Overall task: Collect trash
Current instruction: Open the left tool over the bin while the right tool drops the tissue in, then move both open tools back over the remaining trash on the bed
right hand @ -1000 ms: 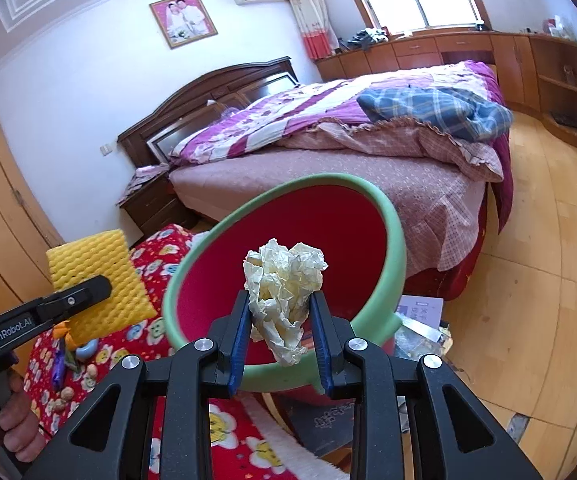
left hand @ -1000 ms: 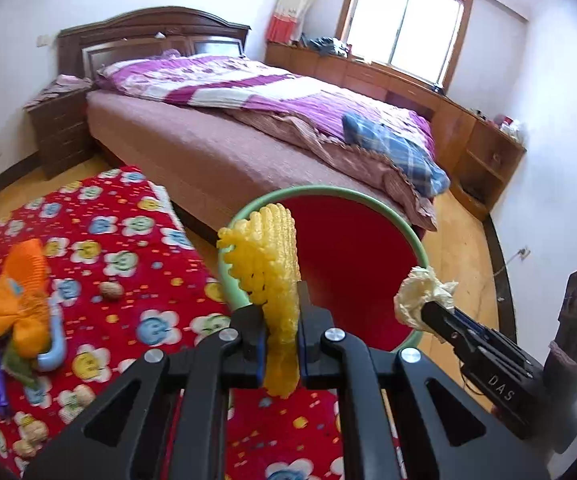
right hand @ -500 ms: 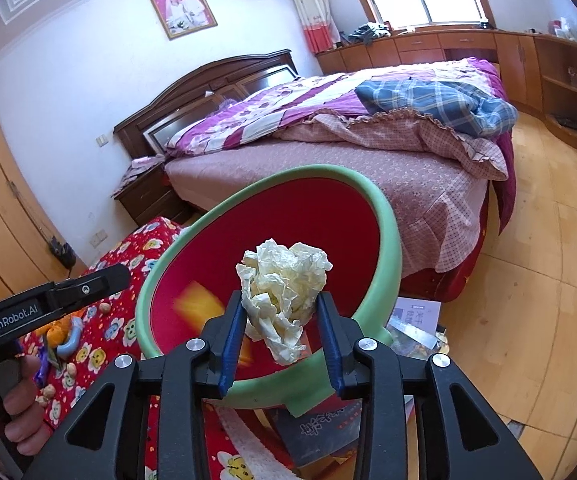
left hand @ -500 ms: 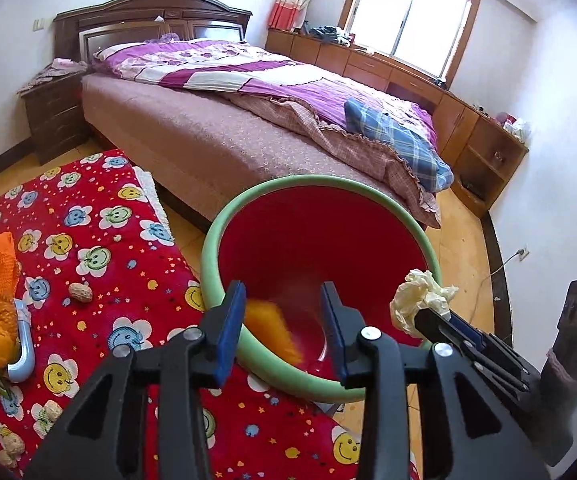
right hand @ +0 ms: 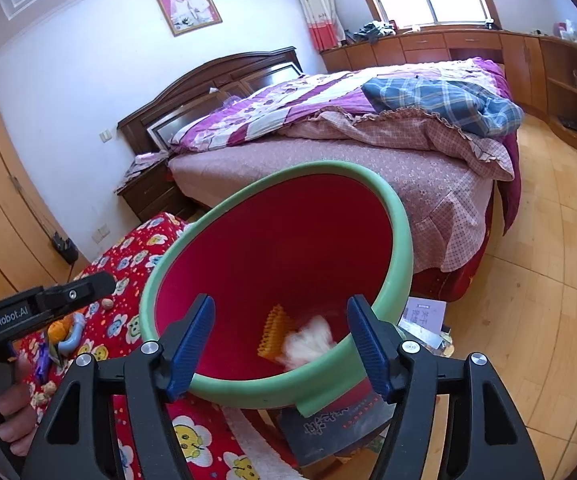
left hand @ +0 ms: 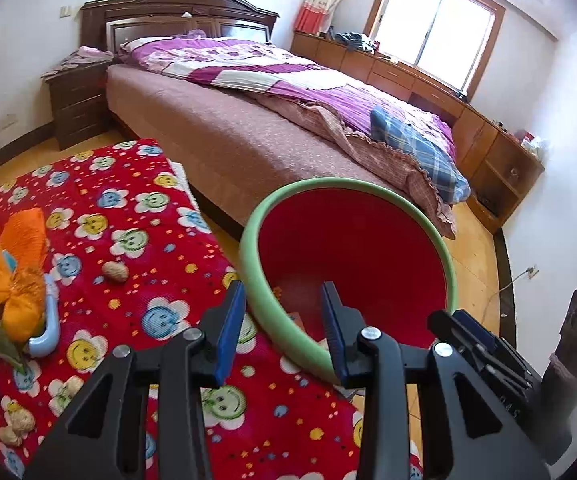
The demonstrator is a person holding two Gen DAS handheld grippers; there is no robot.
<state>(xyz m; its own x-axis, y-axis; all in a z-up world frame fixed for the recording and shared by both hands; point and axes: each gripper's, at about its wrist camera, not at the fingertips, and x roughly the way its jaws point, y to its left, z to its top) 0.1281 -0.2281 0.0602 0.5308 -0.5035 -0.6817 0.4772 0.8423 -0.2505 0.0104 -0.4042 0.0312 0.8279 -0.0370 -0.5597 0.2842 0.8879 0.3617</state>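
A red bin with a green rim (left hand: 256,240) (right hand: 404,240) stands tilted beside the table, straight ahead of both grippers. My left gripper (left hand: 282,300) is open over the bin's near rim with nothing between its blue pads. My right gripper (right hand: 280,308) hangs over the same rim and its jaws are opening, with nothing between them. A crumpled white paper wad (right hand: 308,340), blurred, is dropping inside the bin. Beside it, a yellow foam net (right hand: 274,330) lies against the bin's inner wall. A hand (right hand: 8,412) holds the left gripper's handle.
A red smiley-flower cloth (left hand: 136,320) covers the table on the left. It carries a peanut (left hand: 115,271), an orange cloth bundle (left hand: 12,280), a blue hook (left hand: 46,340) and more peanuts (left hand: 16,426). A bed (left hand: 248,140) stands behind; books and papers (right hand: 424,316) lie on the floor under the bin.
My left gripper let go of the yellow foam net, which fell into the bin. My right gripper's jaws spread and the paper wad dropped out of them into the bin.
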